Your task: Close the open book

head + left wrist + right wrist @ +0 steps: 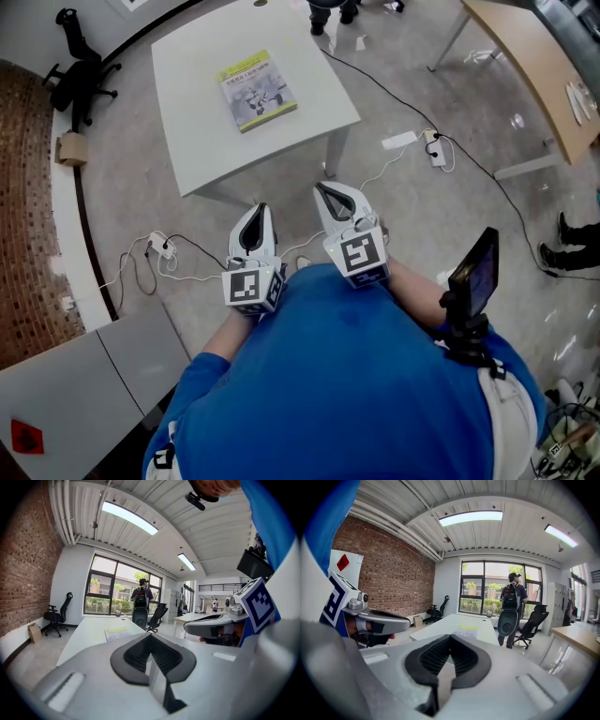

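White surface [187,122] carries the book [257,90], well apart from both tongs: dead ahead of the left tongs [254,214], ahead-left of the right tongs [325,192], neither clearly nearer. Its long axis runs away from me, skewed slightly left, title end far, and it looks already shut. Both tongs are pressed together, empty.

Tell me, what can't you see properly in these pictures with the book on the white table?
- Yellow-and-white book: cover words too small in the head view, nearly edge-on in both gripper views.
- White square table: legs mostly hidden under its top, head view.
- Light wooden table: cut off by the head view's right edge.
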The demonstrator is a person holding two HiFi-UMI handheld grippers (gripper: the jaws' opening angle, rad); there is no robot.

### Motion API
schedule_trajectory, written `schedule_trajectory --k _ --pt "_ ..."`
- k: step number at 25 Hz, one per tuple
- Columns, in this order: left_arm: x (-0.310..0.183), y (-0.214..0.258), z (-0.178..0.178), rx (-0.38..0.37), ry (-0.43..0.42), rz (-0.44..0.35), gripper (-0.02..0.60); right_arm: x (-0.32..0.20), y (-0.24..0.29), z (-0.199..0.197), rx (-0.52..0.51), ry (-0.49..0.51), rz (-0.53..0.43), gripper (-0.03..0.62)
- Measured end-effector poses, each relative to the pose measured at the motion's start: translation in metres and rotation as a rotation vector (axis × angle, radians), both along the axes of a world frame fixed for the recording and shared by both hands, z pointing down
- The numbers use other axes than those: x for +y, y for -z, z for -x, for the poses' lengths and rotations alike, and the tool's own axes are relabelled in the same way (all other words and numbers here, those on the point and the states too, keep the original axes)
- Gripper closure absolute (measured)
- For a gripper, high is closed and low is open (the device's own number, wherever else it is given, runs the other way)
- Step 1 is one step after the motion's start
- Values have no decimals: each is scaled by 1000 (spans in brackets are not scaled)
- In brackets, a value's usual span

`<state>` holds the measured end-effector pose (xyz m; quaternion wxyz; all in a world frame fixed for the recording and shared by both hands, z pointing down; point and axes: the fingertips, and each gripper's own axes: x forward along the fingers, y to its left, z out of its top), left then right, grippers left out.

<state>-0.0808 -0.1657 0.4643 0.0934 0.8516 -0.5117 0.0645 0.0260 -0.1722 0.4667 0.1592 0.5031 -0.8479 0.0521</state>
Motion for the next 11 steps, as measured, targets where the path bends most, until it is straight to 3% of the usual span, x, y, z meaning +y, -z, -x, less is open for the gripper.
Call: schedule_trajectory --k 11 --pt "-11 -2 -10 0 1 3 575 -11 -1 -8 -1 0 -2 591"
